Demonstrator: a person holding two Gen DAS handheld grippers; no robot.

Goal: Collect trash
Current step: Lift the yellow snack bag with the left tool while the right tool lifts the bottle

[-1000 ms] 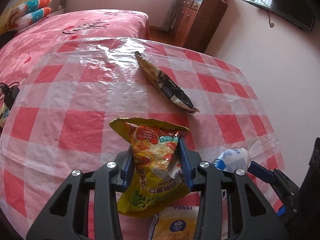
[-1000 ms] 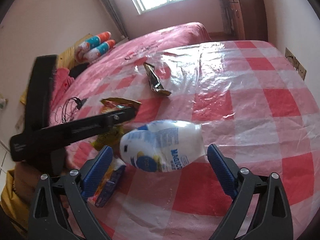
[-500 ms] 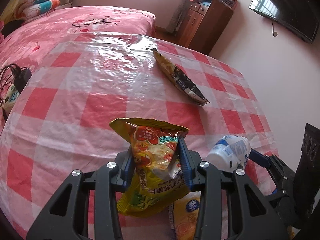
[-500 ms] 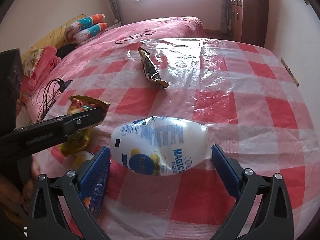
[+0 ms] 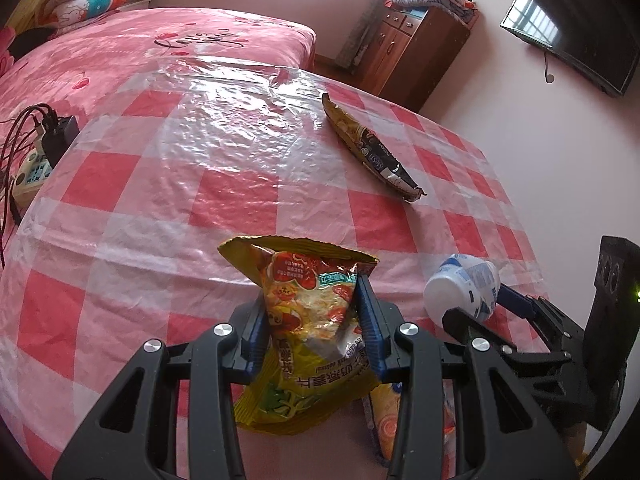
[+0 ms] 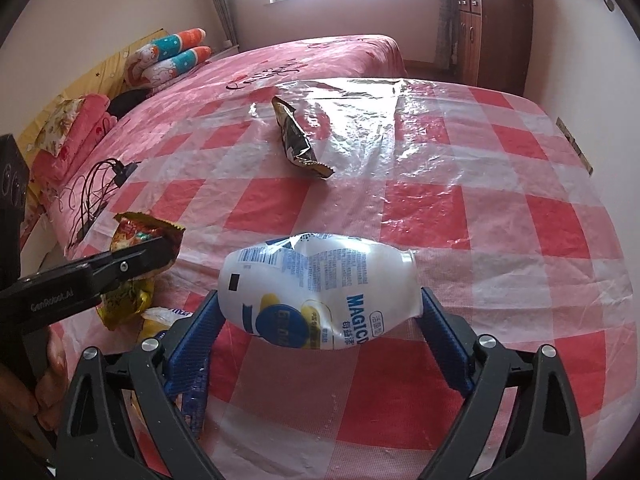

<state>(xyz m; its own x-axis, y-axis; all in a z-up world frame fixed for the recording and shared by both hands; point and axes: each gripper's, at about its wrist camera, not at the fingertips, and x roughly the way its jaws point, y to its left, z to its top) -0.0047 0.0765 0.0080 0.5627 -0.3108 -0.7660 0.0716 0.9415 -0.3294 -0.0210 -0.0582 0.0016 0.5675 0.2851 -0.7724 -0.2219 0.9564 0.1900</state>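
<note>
My left gripper (image 5: 312, 292) is shut on a yellow and red snack bag (image 5: 304, 384), held above the near edge of the checked table (image 5: 160, 184). A crushed white plastic bottle (image 6: 312, 272) lies crosswise between the blue pads of my right gripper (image 6: 318, 300), clear of the cloth. The jaws are closing on its two ends. The right wrist view has the left gripper (image 6: 160, 248) and its bag (image 6: 132, 232) at the left. In the left wrist view, the bottle (image 5: 464, 284) is at the right. A dark and gold wrapper (image 5: 372, 152) (image 6: 298, 142) lies flat further back on the table.
A yellow tissue packet (image 5: 390, 412) lies under the grippers at the table's near edge. A power strip with cables (image 5: 36, 152) sits on the pink bed (image 5: 160, 40) to the left. A wooden cabinet (image 5: 408, 44) and a wall TV (image 5: 572, 28) stand behind. A person's hand (image 6: 48, 380) holds the left gripper.
Both grips have held. The left gripper has slid sideways with the bag, so the power strip now shows at the left. The right gripper has rolled slightly with the bottle.
</note>
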